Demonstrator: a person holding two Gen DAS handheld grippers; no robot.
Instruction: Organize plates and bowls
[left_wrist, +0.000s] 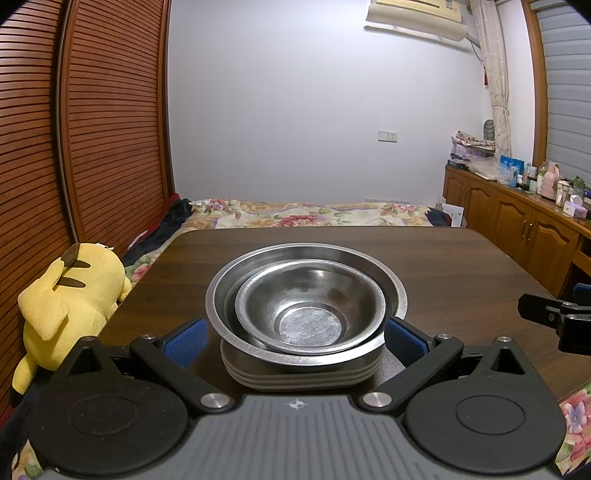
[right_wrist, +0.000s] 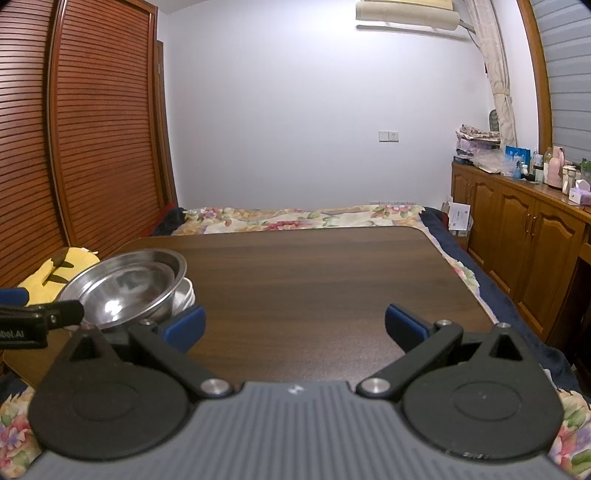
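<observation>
A small steel bowl sits tilted inside a larger steel bowl, which rests on a stack of pale plates on the dark wooden table. My left gripper is open, its blue pads on either side of the stack without touching it. In the right wrist view the same stack stands at the table's left, with plate edges showing. My right gripper is open and empty over bare table, to the right of the stack.
A yellow plush toy lies off the table's left edge. A bed with floral bedding lies behind the table. Wooden cabinets with bottles run along the right wall. The right gripper's finger shows at the left wrist view's right edge.
</observation>
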